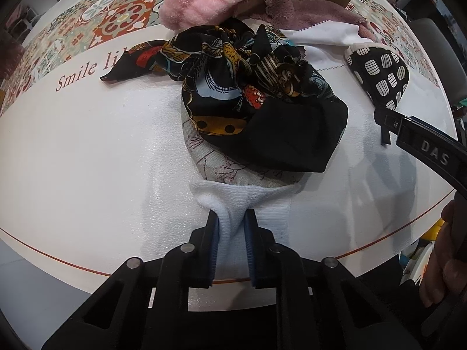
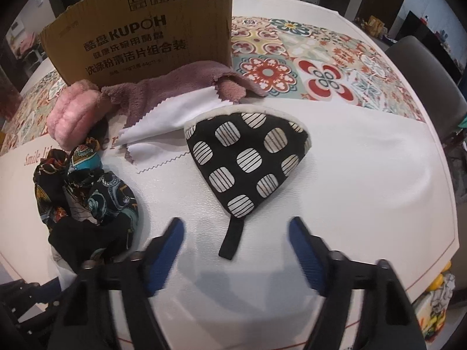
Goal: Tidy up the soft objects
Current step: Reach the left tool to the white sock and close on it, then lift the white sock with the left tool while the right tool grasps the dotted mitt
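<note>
Pinching a white ribbed cloth [image 1: 233, 201] in the left claw [image 1: 232, 218], the person holds the right claw [image 2: 236, 227] parted over the strap of a spotted pot holder [image 2: 248, 157].

The left claw points straight down at the worktop [image 1: 87, 151], its pads bunching the cloth's near edge; just beyond it lie a beige printed fabric [image 1: 204, 157] and a crumpled dark patterned scarf [image 1: 256, 93]. The right claw tilts steeply down, gripping nothing, the black strap [image 2: 230, 239] lying between its fingers untouched. Bare worktop opens to its right, running to the rounded rim. Farther ahead sit a white zigzag-edged cloth [image 2: 172, 116], a mauve towel [image 2: 163, 87], a pink fluffy item [image 2: 73, 108] and a cardboard box [image 2: 140, 29].
</note>
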The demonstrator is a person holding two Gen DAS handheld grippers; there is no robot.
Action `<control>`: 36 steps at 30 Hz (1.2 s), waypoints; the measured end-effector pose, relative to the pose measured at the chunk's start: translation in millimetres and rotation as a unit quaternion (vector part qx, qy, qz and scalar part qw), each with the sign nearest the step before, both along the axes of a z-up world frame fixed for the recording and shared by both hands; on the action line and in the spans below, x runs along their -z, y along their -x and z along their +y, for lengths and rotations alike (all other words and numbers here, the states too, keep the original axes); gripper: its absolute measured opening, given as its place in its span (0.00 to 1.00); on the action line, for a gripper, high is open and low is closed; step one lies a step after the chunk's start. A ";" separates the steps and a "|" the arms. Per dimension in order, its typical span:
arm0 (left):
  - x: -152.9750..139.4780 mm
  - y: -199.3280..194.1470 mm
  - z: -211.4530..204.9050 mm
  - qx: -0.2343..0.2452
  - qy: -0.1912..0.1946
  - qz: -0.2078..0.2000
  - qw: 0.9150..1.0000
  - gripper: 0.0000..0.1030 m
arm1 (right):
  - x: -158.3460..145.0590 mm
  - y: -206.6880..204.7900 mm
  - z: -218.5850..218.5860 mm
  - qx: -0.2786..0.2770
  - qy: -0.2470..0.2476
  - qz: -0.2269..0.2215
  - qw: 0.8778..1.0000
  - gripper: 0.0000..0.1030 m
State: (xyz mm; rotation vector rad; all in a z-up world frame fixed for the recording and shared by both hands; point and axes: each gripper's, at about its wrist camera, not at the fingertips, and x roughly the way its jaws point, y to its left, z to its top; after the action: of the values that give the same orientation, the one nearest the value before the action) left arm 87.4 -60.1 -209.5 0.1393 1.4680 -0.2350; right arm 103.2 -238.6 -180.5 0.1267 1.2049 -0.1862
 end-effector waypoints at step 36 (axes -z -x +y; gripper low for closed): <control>-71.7 19.1 14.2 -0.010 0.018 -0.086 0.996 0.10 | -49.5 16.0 6.2 -0.024 -0.023 -0.091 0.995 0.12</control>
State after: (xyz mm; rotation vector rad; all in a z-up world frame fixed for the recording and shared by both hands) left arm 68.2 -46.0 -137.8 0.1125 1.2932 -0.2269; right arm 87.2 -232.4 -131.0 0.1520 1.0300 -0.1029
